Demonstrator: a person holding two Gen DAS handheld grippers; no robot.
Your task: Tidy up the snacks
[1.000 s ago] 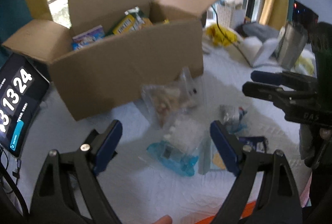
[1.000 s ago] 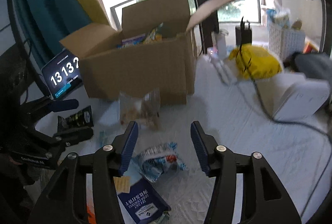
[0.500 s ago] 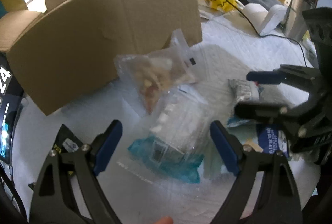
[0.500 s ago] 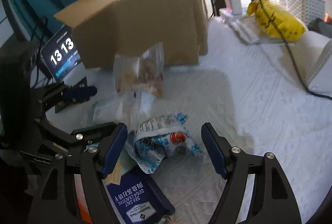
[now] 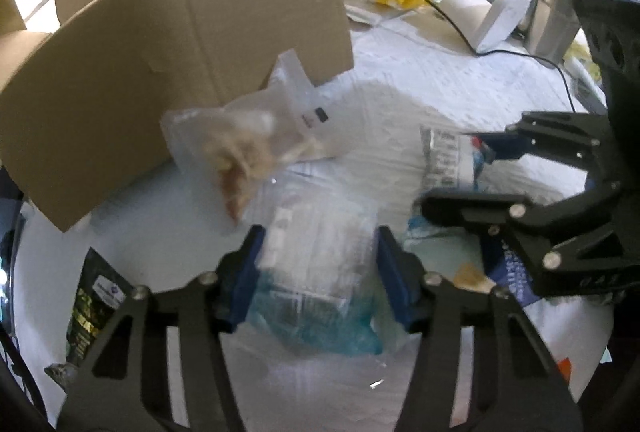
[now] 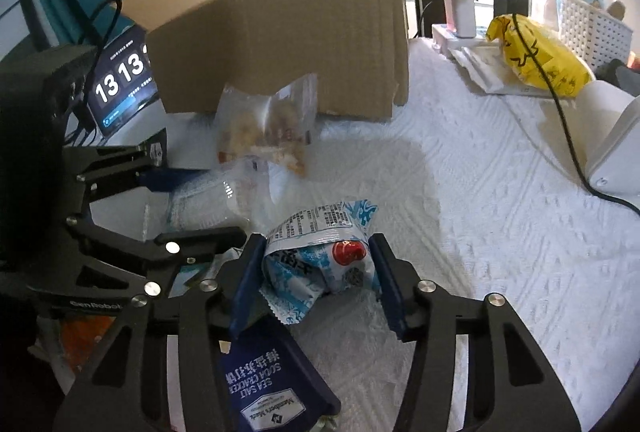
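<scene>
Your right gripper (image 6: 316, 272) brackets the blue-and-white snack packet (image 6: 320, 256), which lies crumpled on the white counter (image 6: 480, 232) in front of the cardboard box (image 6: 288, 44), well short of its near wall. The jaws have just been closing, and both blue pads now sit against the packet's sides, so I judge it grasped; its long axis runs roughly across the jaws, leaving the printed end poking out above the pads. Your left gripper (image 5: 320, 272) has also just been closing, on the clear bag with the teal end (image 5: 316, 288), which lies beside that packet and equally short of the box; the pads appear to press its flanks, though blur leaves the contact less certain. The coming move turns on one relation: the box stands beyond both grippers, its front wall between them and its open top, so each load must rise over that wall before it can go in. Both grippers sit at about the same remove from it. The box's contents cannot be seen from either view at this angle. Leaning against the box's front wall is a clear bag of pale snacks (image 5: 248, 148), unheld. A dark blue cracker pack (image 6: 272, 384) lies under the right gripper, farther from the box, and a black-and-green sachet (image 5: 92, 312) lies off the box's left corner.
</scene>
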